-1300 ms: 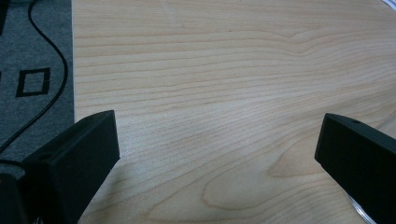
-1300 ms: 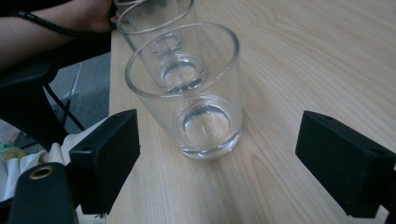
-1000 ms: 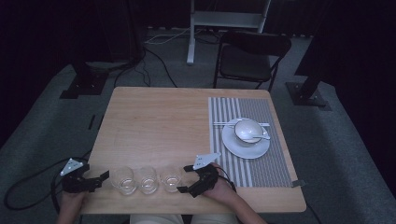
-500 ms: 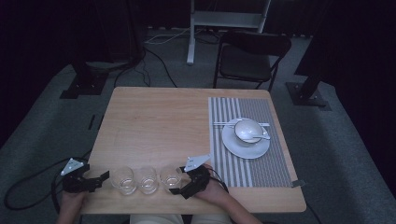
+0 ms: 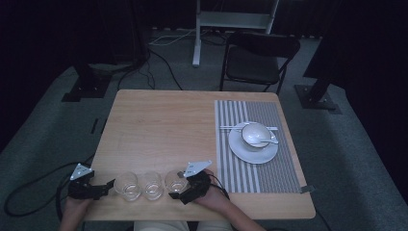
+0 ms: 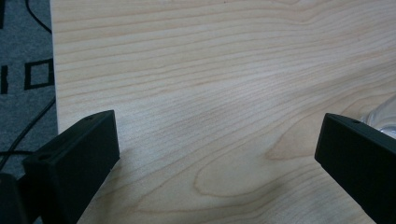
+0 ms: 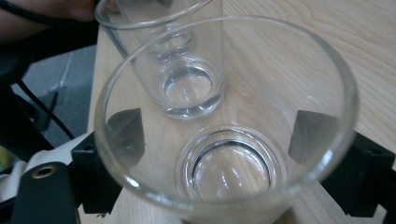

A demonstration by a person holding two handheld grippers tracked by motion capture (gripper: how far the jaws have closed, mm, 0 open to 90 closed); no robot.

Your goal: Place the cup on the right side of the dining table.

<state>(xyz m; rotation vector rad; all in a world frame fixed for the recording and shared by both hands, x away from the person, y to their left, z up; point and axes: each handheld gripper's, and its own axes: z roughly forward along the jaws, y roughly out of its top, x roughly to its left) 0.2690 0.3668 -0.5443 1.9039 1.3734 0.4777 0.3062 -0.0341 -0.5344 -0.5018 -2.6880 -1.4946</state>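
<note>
Table (image 5: 159, 125): light wood, striped mat (image 5: 250, 168) at right side.
Right gripper (image 5: 185, 187): jaws stand on both sides of glass (image 7: 224, 126), near front edge; firm grip or not, cannot tell.
Left gripper (image 5: 103, 186): jaws wide, nothing between.
Glass: clear, empty, upright, thick base, rightmost of three in row.

In the right gripper view, the nearest glass (image 7: 229, 116) is cut off by the bottom edge, and its wall covers the fingers (image 7: 123, 135) on either side. In the left gripper view, only a sliver of glass (image 6: 385, 114) enters at the right edge. In the high view, the item inside the bowl (image 5: 255, 134) is too small to identify.
</note>
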